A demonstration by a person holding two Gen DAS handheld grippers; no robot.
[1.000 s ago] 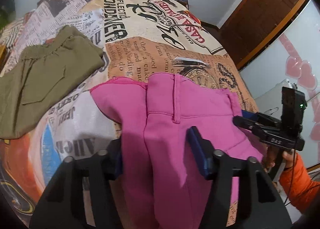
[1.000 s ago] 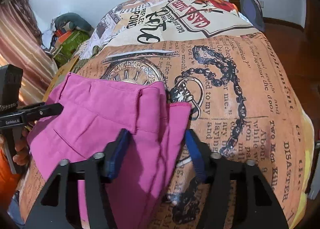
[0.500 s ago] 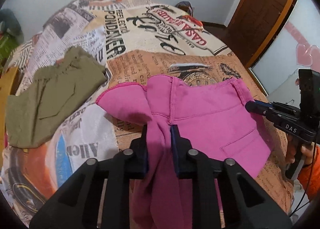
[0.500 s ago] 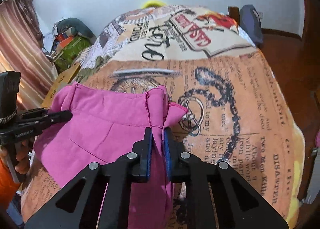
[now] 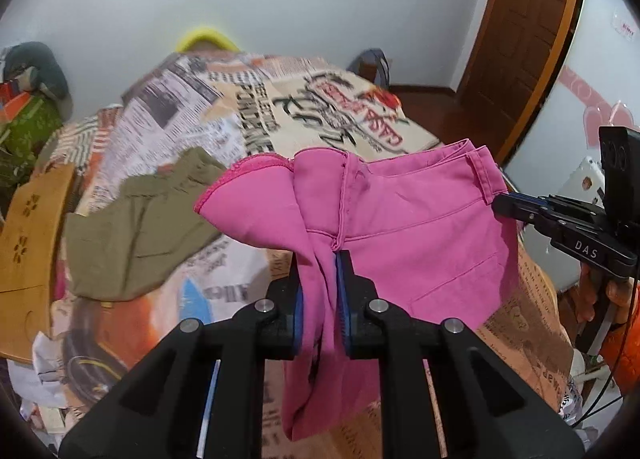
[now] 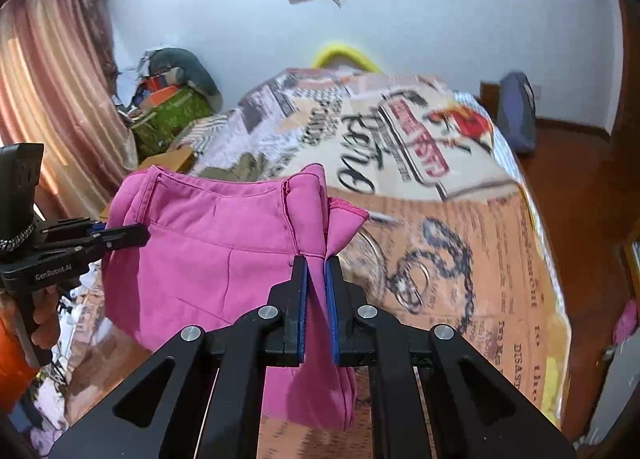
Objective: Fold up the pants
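The pink pants (image 5: 400,227) hang lifted above the bed, their waistband stretched between my two grippers. My left gripper (image 5: 318,259) is still closing, its blue pads pressing a bunched corner of the waist, and the cloth droops below the jaws. In the right wrist view my right gripper (image 6: 316,263) is shut on the opposite waist corner of the pink pants (image 6: 224,227). Each gripper shows in the other's view: the right one (image 5: 500,205) at the cloth's right edge, the left one (image 6: 140,235) at its left edge, both in a person's hands.
A newspaper-print cover (image 5: 192,107) spreads over the bed. Olive pants (image 5: 140,227) lie flat on its left side. A cardboard box (image 5: 28,227) stands at the left edge, a wooden door (image 5: 520,39) at the back right, and a curtain (image 6: 48,99) and clutter (image 6: 172,99) at the far left.
Both grippers went from open around the waistband to shut on it, then rose, lifting the pink pants off the bed. The views tilted up to show more wall.
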